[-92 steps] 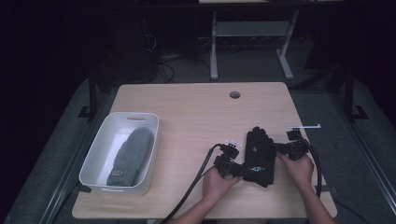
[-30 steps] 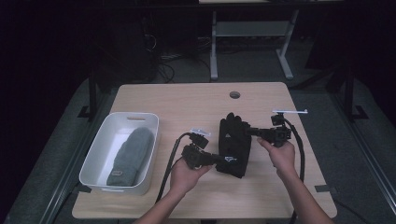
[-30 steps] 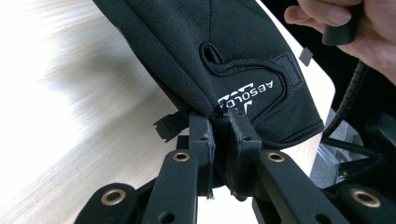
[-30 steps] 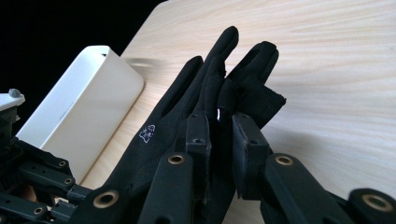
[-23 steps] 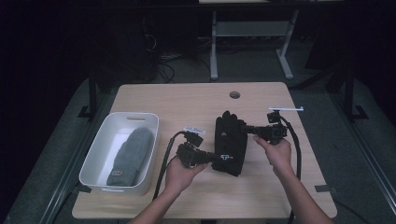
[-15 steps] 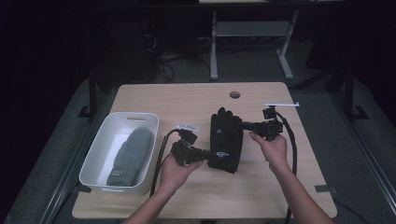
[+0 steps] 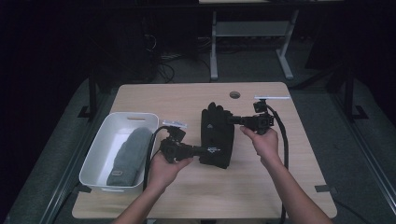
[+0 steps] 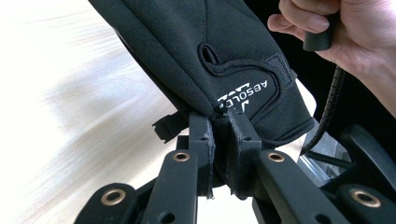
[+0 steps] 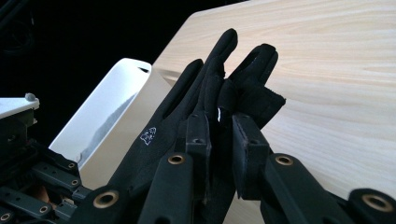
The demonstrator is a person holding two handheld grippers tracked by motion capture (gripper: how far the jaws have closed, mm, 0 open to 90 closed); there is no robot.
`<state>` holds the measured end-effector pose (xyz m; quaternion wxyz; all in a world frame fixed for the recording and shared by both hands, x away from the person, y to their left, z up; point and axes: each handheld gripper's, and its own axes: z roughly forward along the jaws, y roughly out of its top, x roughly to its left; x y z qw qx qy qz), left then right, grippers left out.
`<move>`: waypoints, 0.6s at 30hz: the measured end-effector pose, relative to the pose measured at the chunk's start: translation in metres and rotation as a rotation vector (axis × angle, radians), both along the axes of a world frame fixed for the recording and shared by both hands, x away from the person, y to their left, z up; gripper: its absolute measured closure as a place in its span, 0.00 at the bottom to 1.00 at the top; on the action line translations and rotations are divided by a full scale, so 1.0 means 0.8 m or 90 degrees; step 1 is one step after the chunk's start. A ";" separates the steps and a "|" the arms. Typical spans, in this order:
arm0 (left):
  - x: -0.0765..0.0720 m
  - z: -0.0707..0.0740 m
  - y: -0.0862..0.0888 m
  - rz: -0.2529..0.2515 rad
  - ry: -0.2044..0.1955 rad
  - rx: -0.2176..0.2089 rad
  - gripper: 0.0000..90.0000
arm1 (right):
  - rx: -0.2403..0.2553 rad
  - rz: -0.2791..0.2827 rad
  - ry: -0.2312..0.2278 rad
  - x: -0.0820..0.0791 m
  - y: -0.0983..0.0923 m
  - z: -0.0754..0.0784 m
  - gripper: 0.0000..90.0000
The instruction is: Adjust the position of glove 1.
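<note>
A black glove (image 7: 216, 134) hangs stretched between both grippers above the middle of the wooden table (image 7: 187, 100). My left gripper (image 7: 209, 150) is shut on the glove's cuff end; its jaws pinch the hem beside the white lettering (image 8: 223, 133). My right gripper (image 7: 232, 119) is shut on the finger end of the black glove (image 9: 219, 93). A grey glove (image 7: 127, 156) lies in the white bin (image 7: 95, 154) at the left.
The white bin (image 9: 109, 100) stands near the table's left edge. A round cable hole (image 7: 235, 94) sits at the table's far side. Cables trail from both grippers. Dark floor and a desk frame lie beyond the table.
Both hands have carried the black glove to the left and upward, toward the white bin. The grip on both ends stays the same.
</note>
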<state>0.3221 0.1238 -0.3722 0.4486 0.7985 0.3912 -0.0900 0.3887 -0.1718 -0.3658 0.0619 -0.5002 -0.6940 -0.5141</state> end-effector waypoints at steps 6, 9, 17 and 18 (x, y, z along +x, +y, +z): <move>-0.002 0.005 0.012 0.002 -0.003 -0.007 0.91 | 0.004 0.009 -0.001 0.004 0.014 0.006 0.87; -0.003 0.010 0.020 0.004 -0.007 -0.010 0.91 | 0.004 0.013 -0.002 0.006 0.020 0.009 0.87; -0.005 0.019 0.036 0.014 -0.015 -0.008 0.91 | 0.002 0.027 -0.013 0.011 0.042 0.021 0.87; -0.005 0.020 0.039 0.014 -0.016 -0.008 0.91 | 0.001 0.028 -0.012 0.012 0.044 0.022 0.87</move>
